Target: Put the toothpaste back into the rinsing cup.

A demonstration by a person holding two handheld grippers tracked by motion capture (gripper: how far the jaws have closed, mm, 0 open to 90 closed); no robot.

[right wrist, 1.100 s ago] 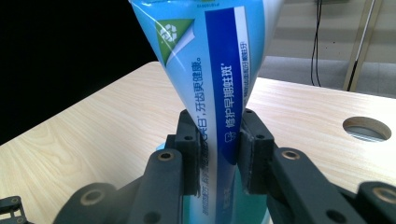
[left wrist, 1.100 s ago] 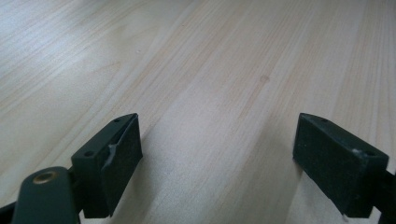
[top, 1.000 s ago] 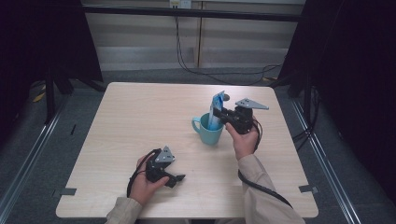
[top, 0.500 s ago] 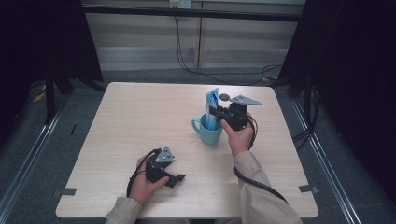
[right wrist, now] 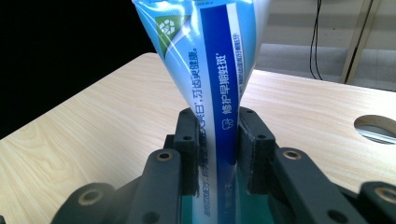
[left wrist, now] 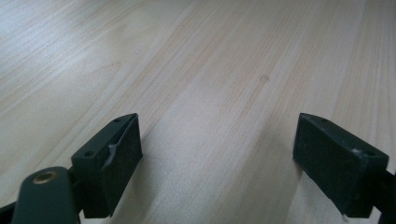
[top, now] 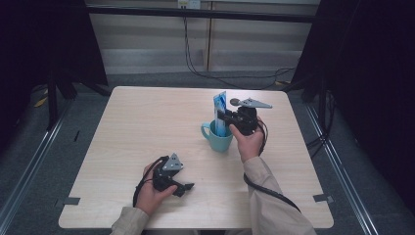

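The table [top: 147,127] is evenly lit from above in the high view, while the surroundings are left dark. Soft shadows are cast beneath the left gripper's pads [left wrist: 116,158], which are slightly blurred. Glare is seen on the tube [right wrist: 210,60].

We see the left gripper [top: 187,186] resting low, jaws spread wide (empty, apparently); the right gripper [top: 223,116], held higher, has its jaws clamped tight.
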